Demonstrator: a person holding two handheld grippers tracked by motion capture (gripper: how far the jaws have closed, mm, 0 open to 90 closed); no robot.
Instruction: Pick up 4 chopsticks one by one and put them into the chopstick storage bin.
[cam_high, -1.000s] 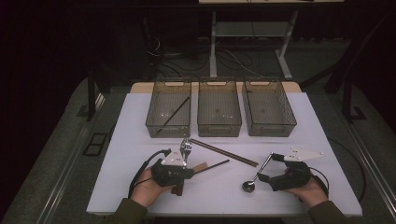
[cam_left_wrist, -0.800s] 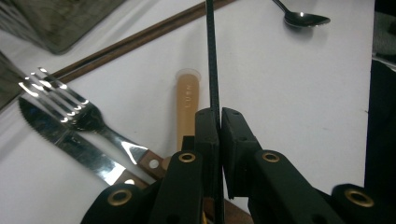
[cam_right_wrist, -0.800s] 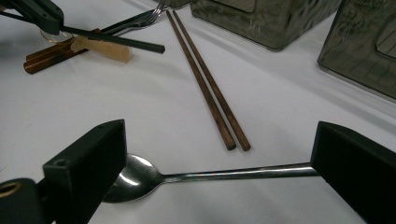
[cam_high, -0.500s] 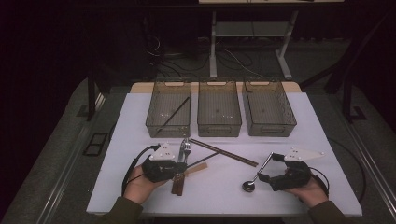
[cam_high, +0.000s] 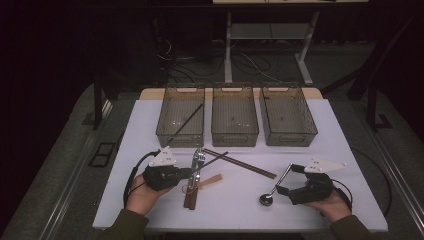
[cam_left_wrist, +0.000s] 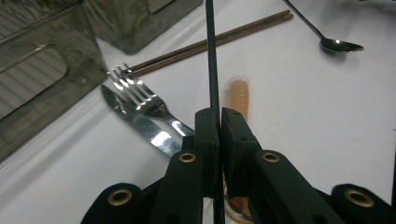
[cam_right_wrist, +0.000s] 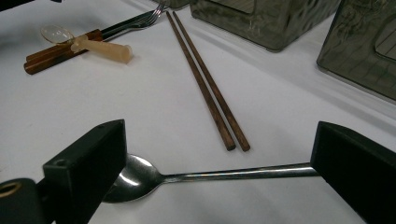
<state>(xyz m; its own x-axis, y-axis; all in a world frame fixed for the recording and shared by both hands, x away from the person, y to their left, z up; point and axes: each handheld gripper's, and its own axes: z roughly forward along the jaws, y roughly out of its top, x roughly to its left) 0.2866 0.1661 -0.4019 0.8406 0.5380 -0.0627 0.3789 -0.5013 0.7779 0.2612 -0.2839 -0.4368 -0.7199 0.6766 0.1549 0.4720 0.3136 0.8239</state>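
Black chopstick (cam_left_wrist: 211, 56) and metal spoon (cam_right_wrist: 196, 177)

The thin, straight black chopstick is pinched at its near end, its tip slanting out over the fork and knife on the white table. The shiny spoon lies flat on the table at the right, bowl nearest the person, handle angling away.

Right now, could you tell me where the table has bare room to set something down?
The widest free patch is the white table right of the brown chopsticks, between the right bin and the right gripper. The left edge beside the left bin is bare too. It is crowded around the fork and knife by the left gripper.
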